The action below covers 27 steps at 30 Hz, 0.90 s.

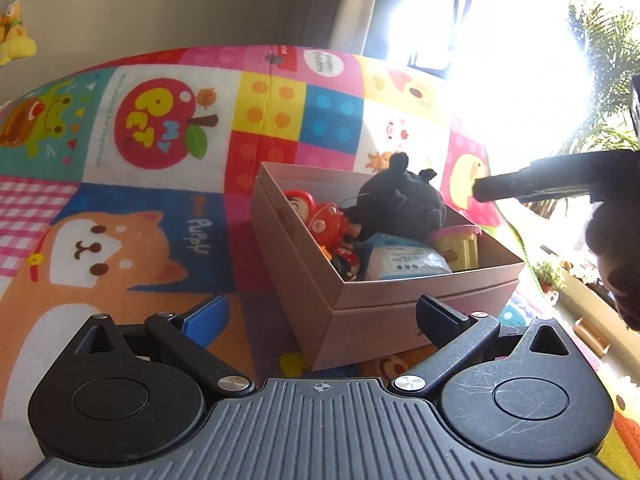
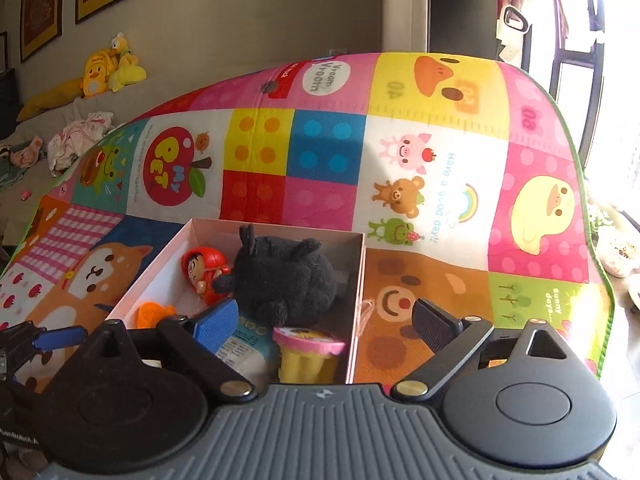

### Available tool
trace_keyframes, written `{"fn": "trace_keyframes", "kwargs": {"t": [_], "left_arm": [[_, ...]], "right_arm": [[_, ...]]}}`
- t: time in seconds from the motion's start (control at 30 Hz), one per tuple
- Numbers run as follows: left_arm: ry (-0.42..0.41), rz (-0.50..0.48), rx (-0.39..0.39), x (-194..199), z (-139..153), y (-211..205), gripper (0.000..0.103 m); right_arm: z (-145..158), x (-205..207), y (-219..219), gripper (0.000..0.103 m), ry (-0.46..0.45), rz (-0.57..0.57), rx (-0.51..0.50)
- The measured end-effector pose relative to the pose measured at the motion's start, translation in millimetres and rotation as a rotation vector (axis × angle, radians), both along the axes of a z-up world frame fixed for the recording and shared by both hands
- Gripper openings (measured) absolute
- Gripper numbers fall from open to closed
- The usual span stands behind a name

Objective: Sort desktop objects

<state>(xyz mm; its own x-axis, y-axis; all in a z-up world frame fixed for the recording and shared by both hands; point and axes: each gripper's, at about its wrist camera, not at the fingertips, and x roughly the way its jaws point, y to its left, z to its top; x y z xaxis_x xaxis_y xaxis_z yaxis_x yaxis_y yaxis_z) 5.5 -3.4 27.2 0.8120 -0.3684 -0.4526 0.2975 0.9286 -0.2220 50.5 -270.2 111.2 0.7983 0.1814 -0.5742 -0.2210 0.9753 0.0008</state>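
Your left gripper [image 1: 320, 314] stands with its jaws spread wide and nothing between them, poised just in front of the near corner of the pink cardboard box [image 1: 420, 300]. One finger carries a blue pad [image 1: 208, 316]; the other is black.

Your right gripper [image 2: 328, 322] is likewise wide apart and empty — its blue-padded finger [image 2: 216, 326] overlaps the box interior in its own view, while the black finger [image 2: 434, 326] lies outside the box's right wall, over the mat. In the left wrist view, one dark finger of this right gripper [image 1: 532, 186] reaches in from the right edge, above the far right corner of the box, with a dark gloved hand behind it.

The box [image 2: 358, 288] rests on a colourful patchwork play mat [image 2: 440, 168] printed with cartoon animals. Inside the box lie the sorted objects:
- a black plush toy [image 2: 284, 276], the largest item, towards the back;
- a red figurine [image 2: 200, 270] beside it, against the left wall;
- an orange piece [image 2: 154, 314] near the front left;
- a white-and-blue packet [image 1: 404, 262], partly under the plush;
- a yellow cup with a pink lid [image 2: 308, 350] at the near right corner.

Beyond the mat — yellow plush toys [image 2: 108, 68] lie on a sofa against the wall.
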Motion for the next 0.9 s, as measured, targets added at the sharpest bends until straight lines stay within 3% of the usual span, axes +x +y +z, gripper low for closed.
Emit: {"fn": "trace_keyframes", "kwargs": {"t": [0.2,0.33,0.5,0.7,0.77,0.9], "left_arm": [[0.013,0.031,0.091,4.0,1.9,-8.8,0.102],[0.029,0.022,0.160,8.0,1.0,-15.6,0.103],[0.022,0.055,0.247,19.1,0.8,-18.9,0.103],[0.045,0.183,0.304,49.1,0.9,-4.9,0.103],[0.058,0.210,0.293,47.7,1.9,-0.5,0.103],[0.106,0.174,0.250,30.1,-4.2,-6.2,0.103]], "right_arm": [[-42.6,-46.7,-12.2,0.099,0.036,0.018,-0.148],[-65.3,-33.7,-4.9,0.099,0.059,-0.032,-0.182],[-70.8,-3.3,5.8,0.101,0.064,-0.031,-0.170],[-69.1,27.8,19.5,0.102,0.069,-0.042,-0.106],[-70.5,23.6,23.7,0.103,0.071,-0.045,-0.086],[-80.4,0.4,29.8,0.103,0.119,-0.052,-0.046]]}}
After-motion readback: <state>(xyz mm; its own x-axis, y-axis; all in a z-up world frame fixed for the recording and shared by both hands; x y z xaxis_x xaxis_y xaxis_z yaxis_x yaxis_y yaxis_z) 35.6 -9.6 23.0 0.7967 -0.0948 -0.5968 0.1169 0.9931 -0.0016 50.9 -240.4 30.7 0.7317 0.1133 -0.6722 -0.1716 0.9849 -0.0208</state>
